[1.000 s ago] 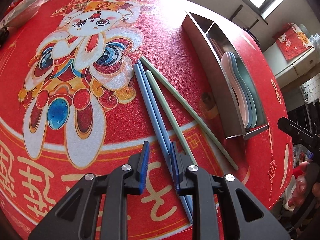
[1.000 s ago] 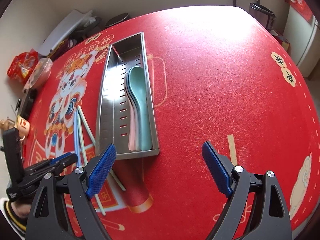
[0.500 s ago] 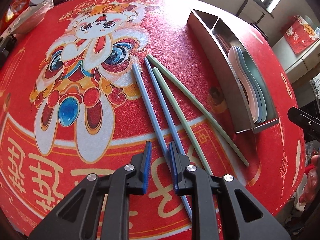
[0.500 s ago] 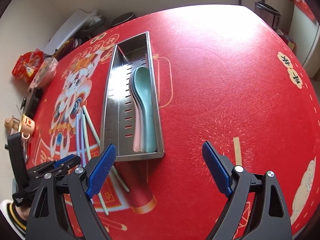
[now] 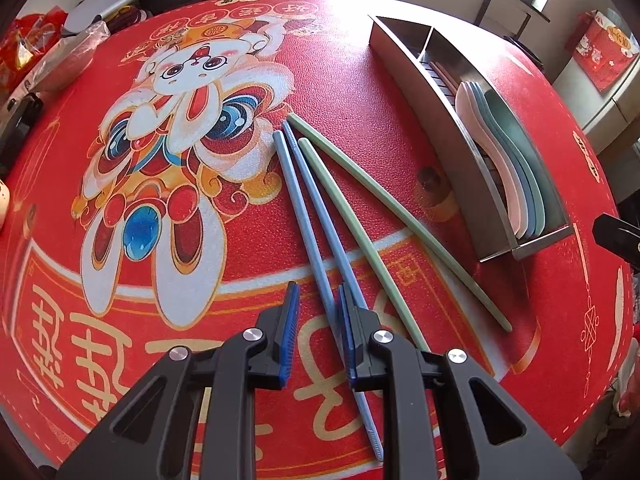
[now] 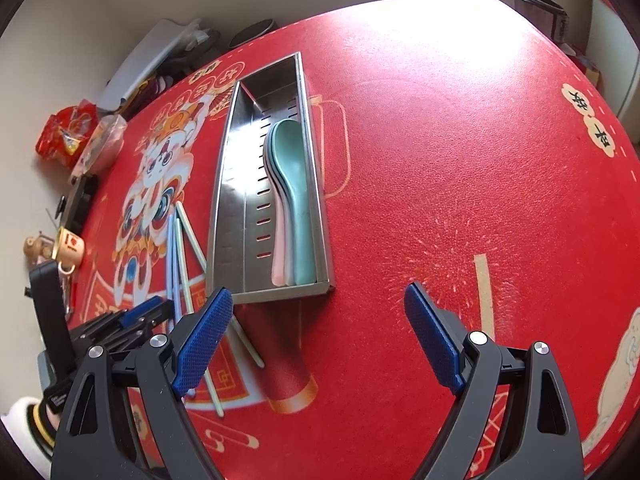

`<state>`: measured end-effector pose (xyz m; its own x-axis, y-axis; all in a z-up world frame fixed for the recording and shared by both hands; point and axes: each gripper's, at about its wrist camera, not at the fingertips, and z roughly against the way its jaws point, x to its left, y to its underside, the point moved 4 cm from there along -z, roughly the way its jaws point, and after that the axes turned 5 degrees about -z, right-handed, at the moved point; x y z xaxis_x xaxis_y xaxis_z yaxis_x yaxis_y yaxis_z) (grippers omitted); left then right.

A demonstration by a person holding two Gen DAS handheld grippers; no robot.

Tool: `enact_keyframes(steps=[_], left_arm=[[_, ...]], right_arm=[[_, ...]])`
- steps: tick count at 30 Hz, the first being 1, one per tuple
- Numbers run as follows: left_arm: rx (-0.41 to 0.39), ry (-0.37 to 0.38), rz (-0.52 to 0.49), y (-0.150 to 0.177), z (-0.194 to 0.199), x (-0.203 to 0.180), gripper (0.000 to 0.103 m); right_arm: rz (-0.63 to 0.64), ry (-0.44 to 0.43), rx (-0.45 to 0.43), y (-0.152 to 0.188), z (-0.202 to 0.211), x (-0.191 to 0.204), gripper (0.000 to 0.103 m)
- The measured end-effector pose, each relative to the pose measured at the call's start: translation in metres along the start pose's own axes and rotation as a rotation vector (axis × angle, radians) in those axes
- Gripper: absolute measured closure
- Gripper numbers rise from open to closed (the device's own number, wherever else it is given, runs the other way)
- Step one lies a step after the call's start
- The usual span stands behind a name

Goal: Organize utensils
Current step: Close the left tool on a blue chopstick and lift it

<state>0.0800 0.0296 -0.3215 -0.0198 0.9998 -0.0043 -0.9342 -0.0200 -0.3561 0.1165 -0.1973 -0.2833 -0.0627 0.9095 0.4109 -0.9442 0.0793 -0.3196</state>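
While the red tablecloth (image 6: 460, 168) fills both views, the work sits on its near side: four loose chopsticks beside a steel tray (image 6: 224, 208). The tray lies ahead of the right tongs (image 6: 316, 336), its near end just beyond their left pad; it is up and to the right of the left tongs (image 5: 316, 332). Spoons (image 6: 294, 200) are stacked in its right-hand compartment; the left compartment looks nearly bare in the right view, with something thin and reddish at its far end, unclear.

Step in hand, as I judge it: picking up the chopsticks to file them in the tray. Left tongs stand narrow, with one blue chopstick (image 5: 308, 224) running into the gap by the right pad; whether the pads press on it, I cannot tell. The second blue chopstick (image 5: 320, 204) passes under the right pad. Two green chopsticks (image 5: 384, 208) fan out to the right, toward the tray. Right tongs gape wide, empty.

Next move likely calls for a firm pinch, a lift, then a swing right over the tray wall.

Room: open cloth right of the tray; table edge close under both tongs; clutter (image 6: 80, 140) at the far left rim.
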Motion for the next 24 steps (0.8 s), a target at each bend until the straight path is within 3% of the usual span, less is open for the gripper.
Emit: enact_keyframes(steps=[4,6,9,20,24], left_arm=[[-0.009,-0.001,-0.002,0.002,0.001,0.0,0.085],[-0.014,-0.009,0.006,0.004,0.002,0.004,0.096],[-0.018,0.039,0.054,0.006,0.003,0.015,0.097],[-0.076,0.072,0.209,0.02,0.027,0.073,0.098],[-0.088,0.081,0.237,0.029,0.034,0.092,0.098]], right_arm=[[0.001,-0.018,0.013,0.005,0.0,0.001,0.019],[0.009,-0.023,0.013,0.007,0.001,0.003,0.019],[0.029,-0.026,0.011,0.01,0.003,0.009,0.019],[0.129,-0.05,0.005,0.017,0.002,0.054,0.019],[0.193,-0.053,0.008,0.021,-0.002,0.08,0.028]])
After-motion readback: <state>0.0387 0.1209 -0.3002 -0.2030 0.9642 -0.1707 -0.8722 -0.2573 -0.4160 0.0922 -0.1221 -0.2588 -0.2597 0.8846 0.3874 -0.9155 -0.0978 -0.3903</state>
